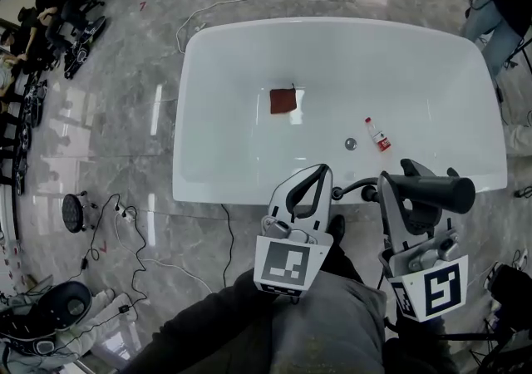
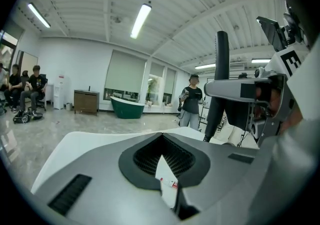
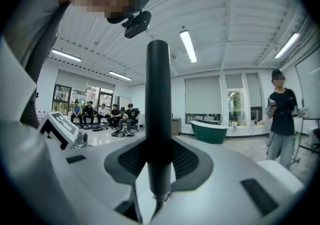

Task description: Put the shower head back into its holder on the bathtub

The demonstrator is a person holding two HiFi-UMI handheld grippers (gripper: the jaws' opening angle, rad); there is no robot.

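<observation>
Grey marble floor [image 1: 125,115] surrounds the white bathtub [image 1: 249,40] in the head view; a red cloth [image 1: 283,100] and a small bottle [image 1: 378,134] lie inside it. At the bathtub's near rim the left gripper [image 1: 318,171] sits beside the right gripper [image 1: 399,174], which holds the black shower head [image 1: 445,191].

Left gripper view: jaws closed tip to tip, empty, over the bathtub.

Right gripper view: jaws clamped on the shower head [image 3: 159,119], which rises straight between them.
</observation>
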